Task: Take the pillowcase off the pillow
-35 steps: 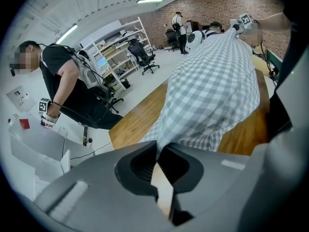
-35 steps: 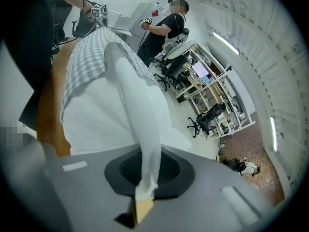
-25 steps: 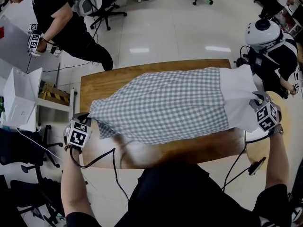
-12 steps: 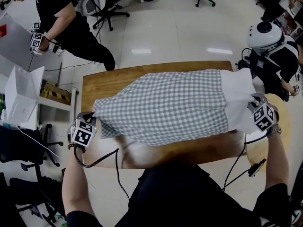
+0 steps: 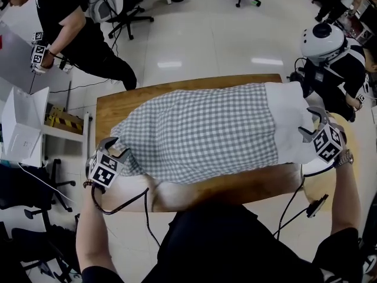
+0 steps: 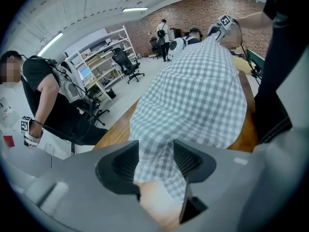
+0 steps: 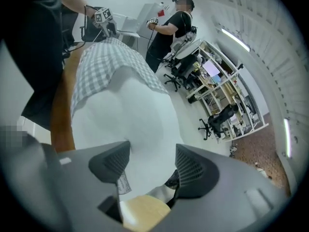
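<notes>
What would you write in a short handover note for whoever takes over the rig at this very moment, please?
Left gripper: jaws opening, a corner of the checked pillowcase between them, not pinched.
Right gripper: jaws opening, the bare white end of the pillow between them, not pinched.
Both things lie lengthwise on the wooden table.
Done: the pillow's right end is out of the case.
Left: most of the pillow is still inside; likely regrip both ends and pull the case off leftward.

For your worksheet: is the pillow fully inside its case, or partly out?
Partly out: white pillow shows beyond the checked case at one end.
</notes>
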`<action>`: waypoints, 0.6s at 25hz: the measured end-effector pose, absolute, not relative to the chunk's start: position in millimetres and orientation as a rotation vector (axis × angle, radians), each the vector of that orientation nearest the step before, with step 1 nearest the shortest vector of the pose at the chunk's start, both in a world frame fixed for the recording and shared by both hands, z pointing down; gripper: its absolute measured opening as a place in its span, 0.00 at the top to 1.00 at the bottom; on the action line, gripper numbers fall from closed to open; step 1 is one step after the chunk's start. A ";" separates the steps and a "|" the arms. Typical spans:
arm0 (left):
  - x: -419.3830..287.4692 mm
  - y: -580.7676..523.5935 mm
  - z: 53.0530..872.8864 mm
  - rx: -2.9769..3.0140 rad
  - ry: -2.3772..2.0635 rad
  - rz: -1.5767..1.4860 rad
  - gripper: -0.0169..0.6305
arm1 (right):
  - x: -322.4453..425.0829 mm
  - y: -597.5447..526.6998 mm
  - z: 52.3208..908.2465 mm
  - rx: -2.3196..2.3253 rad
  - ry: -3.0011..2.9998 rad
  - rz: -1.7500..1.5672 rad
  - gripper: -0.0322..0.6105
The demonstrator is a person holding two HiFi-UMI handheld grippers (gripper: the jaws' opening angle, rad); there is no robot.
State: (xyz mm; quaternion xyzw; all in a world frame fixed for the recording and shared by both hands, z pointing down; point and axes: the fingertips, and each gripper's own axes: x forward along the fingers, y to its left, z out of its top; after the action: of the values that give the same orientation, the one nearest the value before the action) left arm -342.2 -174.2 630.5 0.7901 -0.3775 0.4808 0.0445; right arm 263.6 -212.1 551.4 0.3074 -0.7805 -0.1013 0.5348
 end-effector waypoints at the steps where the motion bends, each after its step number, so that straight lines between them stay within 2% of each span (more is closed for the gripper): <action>1: -336.7 -175.7 624.6 2.441 -1.141 1.457 0.61 | 255.2 -210.7 542.9 0.712 -1.880 -0.249 0.48; 8: -267.6 -180.4 597.6 2.609 -0.911 1.490 0.48 | 183.6 -201.9 515.8 0.491 -1.980 -0.309 0.38; 15: -224.5 -178.0 627.4 2.627 -0.661 1.636 0.42 | 159.9 -203.8 554.8 0.362 -1.951 -0.269 0.36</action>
State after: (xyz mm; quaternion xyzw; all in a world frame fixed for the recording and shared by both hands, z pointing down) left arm -224.5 -178.0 627.4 0.8301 -0.2090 0.5169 -0.0115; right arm 159.9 -203.8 554.8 0.1522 -0.8205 -0.1131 0.5392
